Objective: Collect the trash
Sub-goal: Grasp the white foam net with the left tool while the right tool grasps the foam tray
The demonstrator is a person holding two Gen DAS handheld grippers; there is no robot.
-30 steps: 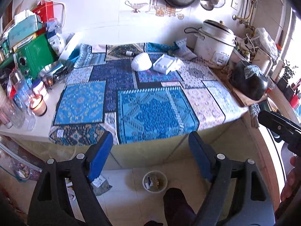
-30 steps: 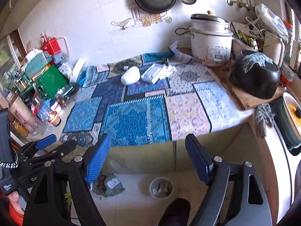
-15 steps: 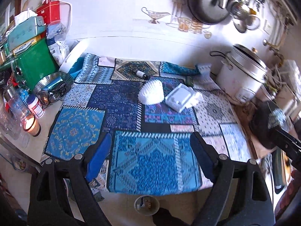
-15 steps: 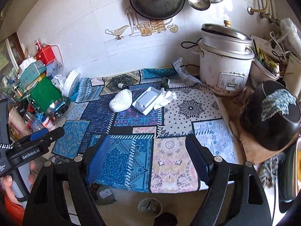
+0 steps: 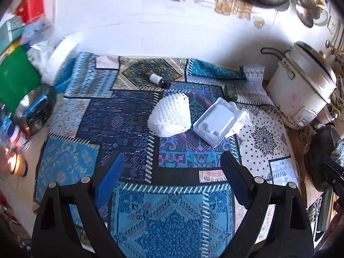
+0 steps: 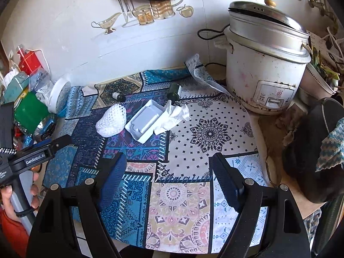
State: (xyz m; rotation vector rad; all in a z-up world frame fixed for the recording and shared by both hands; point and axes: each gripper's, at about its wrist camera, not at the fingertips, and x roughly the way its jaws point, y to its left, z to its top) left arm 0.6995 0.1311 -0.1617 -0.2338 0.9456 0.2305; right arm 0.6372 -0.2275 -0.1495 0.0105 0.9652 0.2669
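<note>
Item: trash cluster on the patchwork-covered desk point(image 5: 172, 215), toward its back.

Contents: white foam net point(image 5: 171, 116); white plastic tray point(image 5: 215, 122) just right of it, long axis on a diagonal; crumpled tissue point(image 6: 174, 116) against the tray's right end.

Left hand-held gripper point(image 5: 172, 178): jaws have just been opening, now wide, nothing between them; foam net lies straight ahead, apart.

Right hand-held gripper point(image 6: 167, 176): jaws spread, empty; cluster ahead and left.

Judgement: left is nearer.
</note>
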